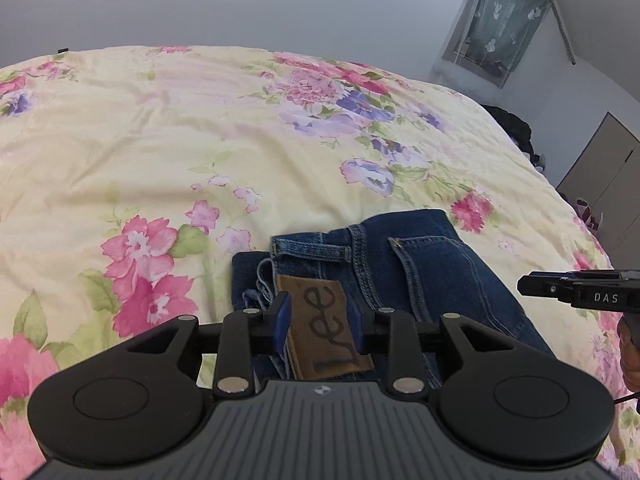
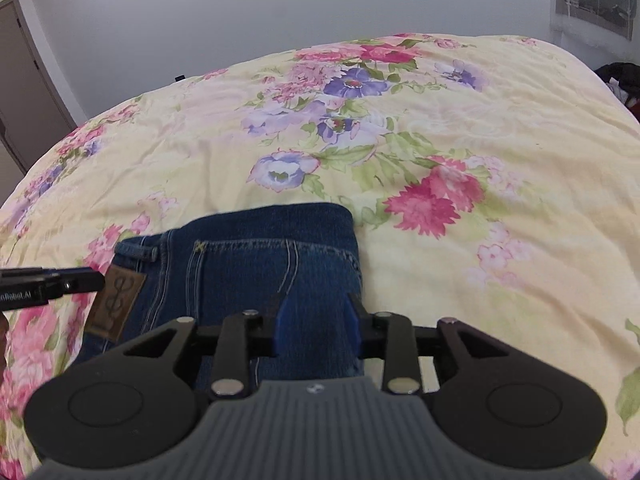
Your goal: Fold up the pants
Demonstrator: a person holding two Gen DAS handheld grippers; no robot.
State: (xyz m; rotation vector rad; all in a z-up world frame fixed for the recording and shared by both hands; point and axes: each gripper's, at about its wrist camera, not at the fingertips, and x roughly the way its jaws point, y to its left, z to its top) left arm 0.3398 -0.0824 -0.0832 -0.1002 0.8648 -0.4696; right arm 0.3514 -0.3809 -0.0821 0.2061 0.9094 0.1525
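Dark blue jeans (image 1: 420, 264) lie folded into a compact stack on the floral bedspread (image 1: 160, 140), waistband and brown leather patch (image 1: 332, 344) on top. My left gripper (image 1: 318, 316) hovers over the patch, open, its blue pads (image 1: 280, 318) apart on either side and not pressing. In the right wrist view the jeans (image 2: 248, 272) show a back pocket, with the patch (image 2: 116, 304) at their left. My right gripper (image 2: 319, 318) is open over the stack's right edge, only denim showing behind its gap. Each gripper's tip shows in the other view: right gripper (image 1: 524, 286), left gripper (image 2: 96, 280).
The yellow bedspread (image 2: 480, 140) stretches far beyond the jeans. A dark heap of clothes (image 1: 516, 128) lies at the bed's far right edge. A curtained window (image 1: 500, 20) and a beige cabinet (image 1: 600, 168) stand to the right, a door (image 2: 24, 80) to the left.
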